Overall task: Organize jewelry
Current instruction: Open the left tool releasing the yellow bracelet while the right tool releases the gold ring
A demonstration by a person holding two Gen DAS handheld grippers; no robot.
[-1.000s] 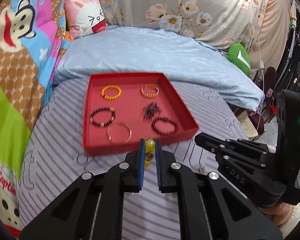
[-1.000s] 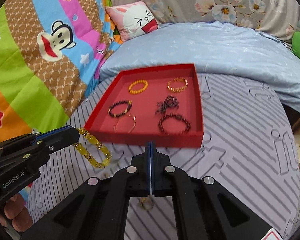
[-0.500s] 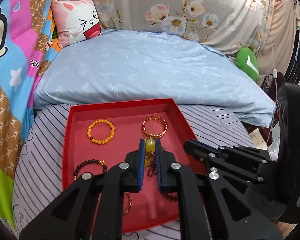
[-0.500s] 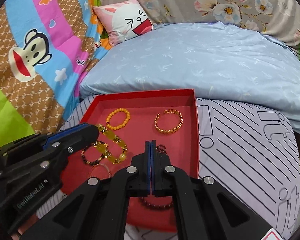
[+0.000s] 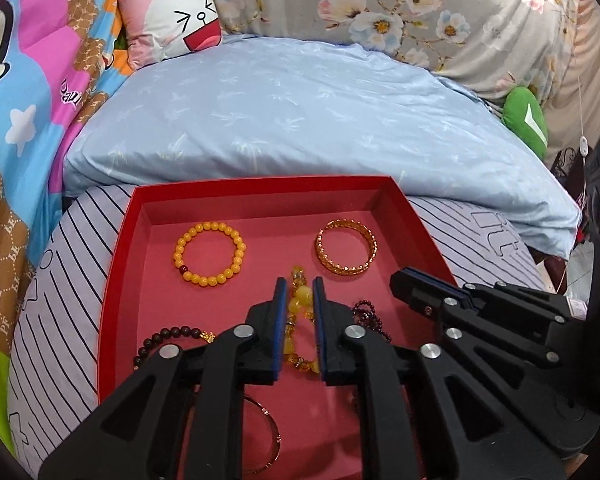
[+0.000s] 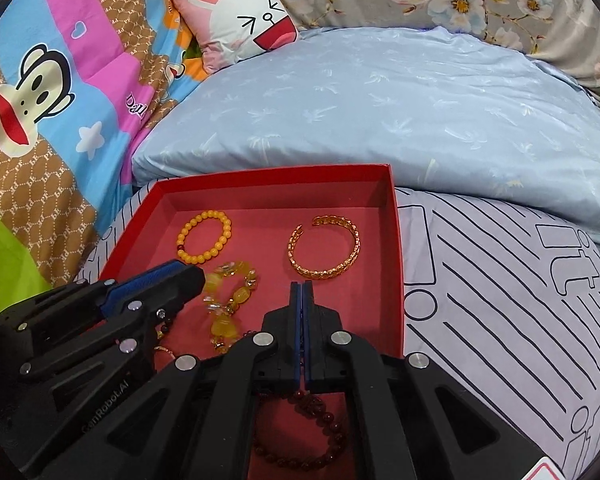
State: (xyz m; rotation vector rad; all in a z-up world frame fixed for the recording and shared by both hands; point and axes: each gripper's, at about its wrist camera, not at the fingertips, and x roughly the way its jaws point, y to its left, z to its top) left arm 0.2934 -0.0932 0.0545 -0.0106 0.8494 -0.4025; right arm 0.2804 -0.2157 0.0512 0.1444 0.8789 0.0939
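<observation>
Setting down: left gripper (image 5: 300,300) pinches the yellow bracelet (image 6: 230,300) over the middle of the red tray (image 6: 396,248) — best lowered into the bare patch, clear of the gold bangle (image 6: 326,250), before release. Right gripper (image 6: 302,308) — pressed together, holding nothing.

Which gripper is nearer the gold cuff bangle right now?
Right. The right gripper, shut and empty, sits just in front of the gold cuff bangle; the left gripper, holding the yellow bracelet, is further left.
</observation>
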